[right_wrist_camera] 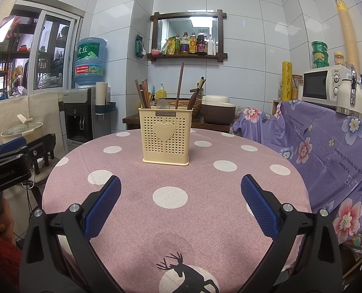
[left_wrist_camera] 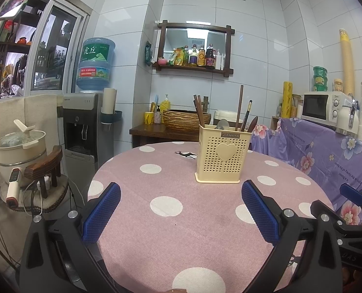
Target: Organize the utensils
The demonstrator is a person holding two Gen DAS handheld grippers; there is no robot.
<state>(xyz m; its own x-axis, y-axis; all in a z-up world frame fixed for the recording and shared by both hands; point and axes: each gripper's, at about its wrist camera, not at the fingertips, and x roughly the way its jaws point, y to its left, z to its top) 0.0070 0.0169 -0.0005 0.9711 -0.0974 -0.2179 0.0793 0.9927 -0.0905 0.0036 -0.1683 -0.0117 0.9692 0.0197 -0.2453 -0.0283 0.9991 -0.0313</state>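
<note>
The principal risk noted is tipping of the utensil holder (right_wrist_camera: 165, 136). It is a tall, light-looking perforated plastic caddy standing upright on a loose polka-dot cloth over the counter (right_wrist_camera: 205, 219), and it is loaded with long items: a cluster of chopsticks (right_wrist_camera: 142, 95) at its left side, a tall wooden handle (right_wrist_camera: 180, 85) near the centre, a metal spoon (right_wrist_camera: 161, 103) and a dark wooden spoon (right_wrist_camera: 193, 100) leaning to the right. A sideways pull on any long handle, or a snag on the cloth, is judged likely to topple the holder or scatter its contents. Neighbouring pieces could also be dragged out where one is lifted from a tightly packed cluster.

Both tools are seen spread wide with nothing between the blue pads. The right tool (right_wrist_camera: 181, 195) occupies the lower part of its frame; the holder stands above and slightly left of its centreline, well apart from the fingertips. In the left wrist view, the left tool (left_wrist_camera: 181, 202) is likewise low in the frame, with the holder (left_wrist_camera: 223, 153) above and towards the right fingertip, near but not touching. No loose utensils are observed on the cloth in either view.
</note>
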